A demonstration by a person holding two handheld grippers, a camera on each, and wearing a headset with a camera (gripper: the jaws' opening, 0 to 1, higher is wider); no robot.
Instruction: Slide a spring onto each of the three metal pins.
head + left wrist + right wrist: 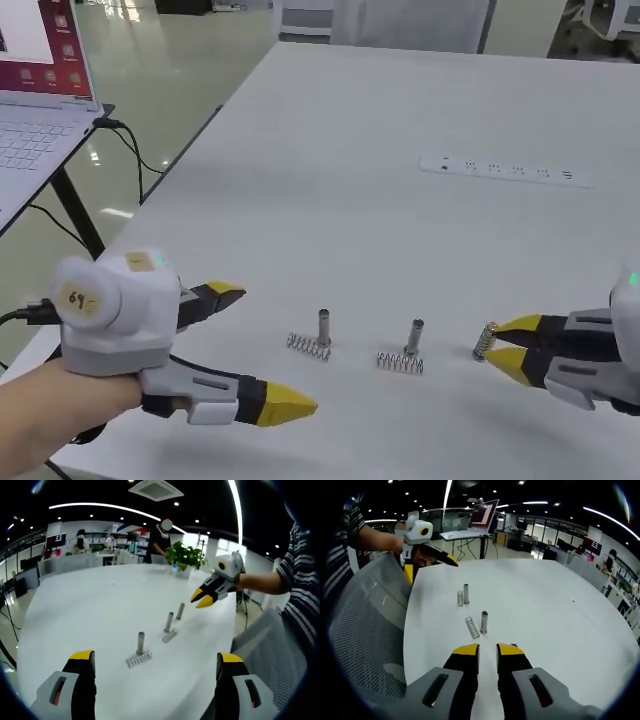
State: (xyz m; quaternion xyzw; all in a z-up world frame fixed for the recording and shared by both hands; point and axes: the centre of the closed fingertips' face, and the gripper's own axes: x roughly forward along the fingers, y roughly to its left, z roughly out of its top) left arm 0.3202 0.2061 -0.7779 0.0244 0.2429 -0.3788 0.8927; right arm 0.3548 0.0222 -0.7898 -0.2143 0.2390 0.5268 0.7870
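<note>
Your left hand [45, 415] sits at the bottom corner of the head view, wrapped round the left gripper [255, 347]. Its yellow-tipped jaws are spread wide with nothing between them, and they point across the white table [400, 110] toward the row of pins. Its own view shows bare tabletop between the two tips.

Just ahead of that gripper stands the left pin [323, 326], upright. The left spring [308, 346] lies flat on the table at its base, on the side facing you. Next along is the middle pin [415, 336], also upright, and the middle spring [400, 362] lies flat just in front of it in the same way.

Your right gripper [496, 340] comes in from the right with its jaws drawn close, leaving a narrow gap. The right gripper view shows that gap (no part can be made out in it). The tips sit just beside the right pin [485, 341], which leans a little. Its shaft looks ribbed like a coil, so a spring seems to be round it. You cannot tell from these views whether the tips touch it.

Farther back on the table lies a white power strip [505, 170], well apart from the pins. Off the table's left edge, an open laptop [35, 100] rests on a separate stand.
</note>
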